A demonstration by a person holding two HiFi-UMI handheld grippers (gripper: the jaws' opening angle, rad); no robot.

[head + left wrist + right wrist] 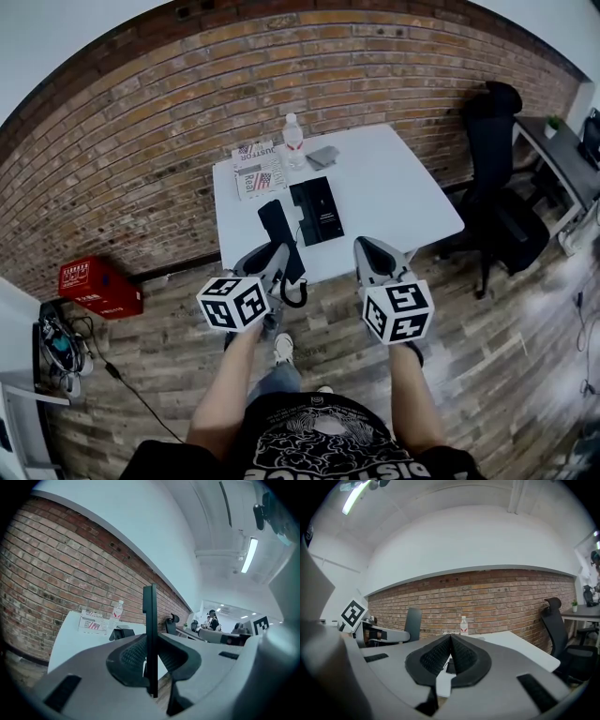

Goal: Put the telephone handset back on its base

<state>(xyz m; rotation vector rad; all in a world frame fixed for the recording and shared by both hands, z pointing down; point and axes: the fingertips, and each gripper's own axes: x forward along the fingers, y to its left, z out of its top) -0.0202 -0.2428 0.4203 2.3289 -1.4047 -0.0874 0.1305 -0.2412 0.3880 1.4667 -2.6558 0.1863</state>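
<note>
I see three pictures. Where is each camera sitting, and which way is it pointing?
Head view: on the person's head, looking steeply down at the white table and telephone base; both forearms, the left gripper and right gripper show.
Left gripper view: on the left gripper, tilted up toward the ceiling; its jaws clamp the handset.
Right gripper view: on the right gripper, facing level across the white table; its jaws together, empty.
Shared: all three show the water bottle and brick wall.

Smooth matt white table (394, 187), rough brick wall (141, 141), blk plastic handset (275, 223).
</note>
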